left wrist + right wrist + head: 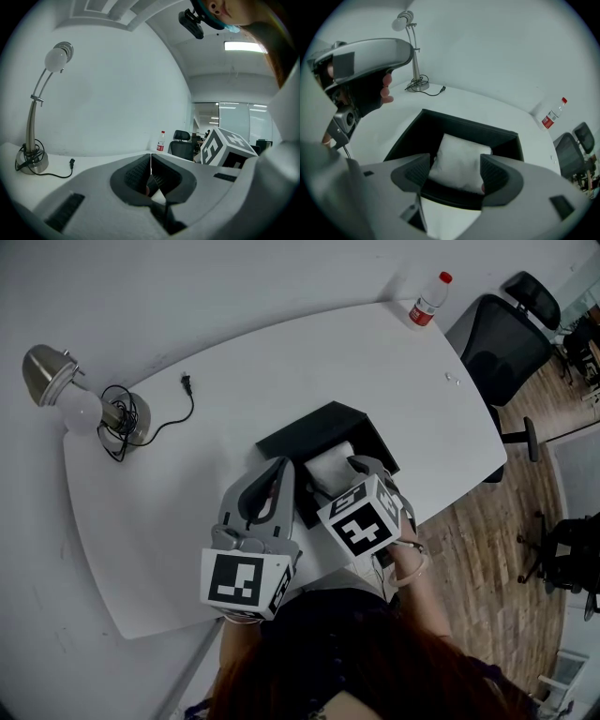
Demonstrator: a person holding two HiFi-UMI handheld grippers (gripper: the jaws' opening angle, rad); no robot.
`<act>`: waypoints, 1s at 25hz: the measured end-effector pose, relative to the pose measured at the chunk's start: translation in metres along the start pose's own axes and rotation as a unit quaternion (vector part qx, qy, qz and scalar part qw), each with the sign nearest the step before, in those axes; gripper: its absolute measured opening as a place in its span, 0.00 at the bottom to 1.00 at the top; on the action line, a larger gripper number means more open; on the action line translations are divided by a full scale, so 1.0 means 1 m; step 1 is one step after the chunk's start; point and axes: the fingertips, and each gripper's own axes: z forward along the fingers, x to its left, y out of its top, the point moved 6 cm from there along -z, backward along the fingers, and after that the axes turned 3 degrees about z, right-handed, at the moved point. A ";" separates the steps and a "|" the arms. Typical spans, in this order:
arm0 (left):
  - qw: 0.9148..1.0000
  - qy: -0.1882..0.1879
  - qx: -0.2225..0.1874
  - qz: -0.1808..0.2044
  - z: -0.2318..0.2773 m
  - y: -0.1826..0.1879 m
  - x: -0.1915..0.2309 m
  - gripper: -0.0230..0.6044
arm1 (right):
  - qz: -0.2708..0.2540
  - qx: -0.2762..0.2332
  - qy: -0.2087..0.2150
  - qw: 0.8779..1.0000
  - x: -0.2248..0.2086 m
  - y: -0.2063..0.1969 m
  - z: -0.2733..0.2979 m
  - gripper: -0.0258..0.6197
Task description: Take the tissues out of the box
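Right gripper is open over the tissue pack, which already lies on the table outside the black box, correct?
No: the tissue pack lies inside the black box, as the right gripper view shows. The right gripper is open over it.

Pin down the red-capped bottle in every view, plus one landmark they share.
Head view: bottle, upper right.
Left gripper view: bottle, centre of the picture, small.
Right gripper view: bottle, right side, mid-height.
Shared landmark: desk lamp, left of the bottle in all three.
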 end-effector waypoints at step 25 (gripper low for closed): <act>1.000 0.009 0.002 -0.006 -0.011 -0.002 0.005 0.08 | -0.017 0.051 -0.043 0.998 -0.008 0.000 0.012 0.42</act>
